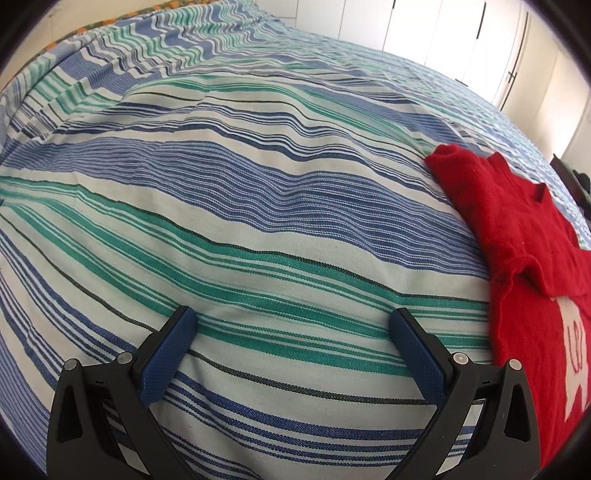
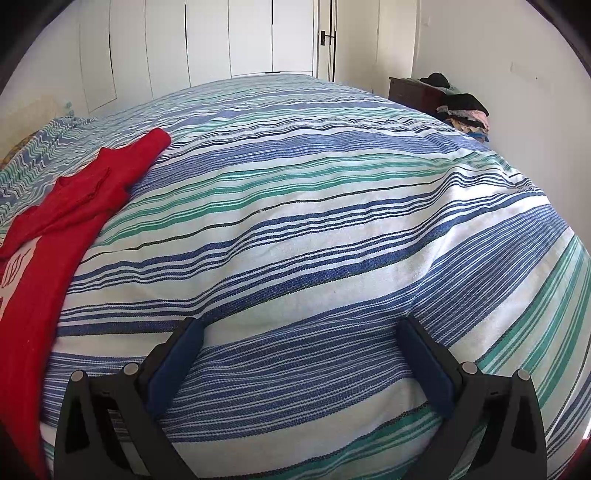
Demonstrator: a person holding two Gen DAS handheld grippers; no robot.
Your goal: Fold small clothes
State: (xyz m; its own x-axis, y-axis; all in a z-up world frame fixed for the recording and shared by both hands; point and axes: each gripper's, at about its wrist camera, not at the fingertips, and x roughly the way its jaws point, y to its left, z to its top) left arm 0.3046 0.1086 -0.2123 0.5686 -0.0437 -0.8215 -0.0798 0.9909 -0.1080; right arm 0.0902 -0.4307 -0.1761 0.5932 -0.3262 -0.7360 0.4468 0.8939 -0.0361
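1. Red knit is the only garment on the bed: a small shirt (image 1: 517, 236) lies flat on the striped bedspread (image 1: 258, 221), between my two grippers, at the right edge of the left wrist view and the left edge of the right wrist view.
2. I judge it is spread out like this so I can fold it: one sleeve already lies turned in over the chest, and a white print shows lower down on the front.
3. My left gripper (image 1: 291, 317) hovers over bare bedspread just beside the shirt, jaws spread wide, nothing between the blue pads (image 1: 166, 354).
4. My right gripper (image 2: 301, 328) hangs the same way on the other side, jaws wide apart and empty, its blue pads (image 2: 173, 369) over stripes only.
5. I read this as a pause between folds: each gripper flanks the shirt, ready to come in from its own side.
6. The left wrist view shows the collar and the folded sleeve close up, plus a row of white cupboard doors (image 1: 443, 33) behind.
7. Only the right wrist view shows a dark nightstand (image 2: 417, 92) with a pile of clothes (image 2: 461, 110) on and beside it, probably more to fold, and a door (image 2: 327, 37) in the far wall.
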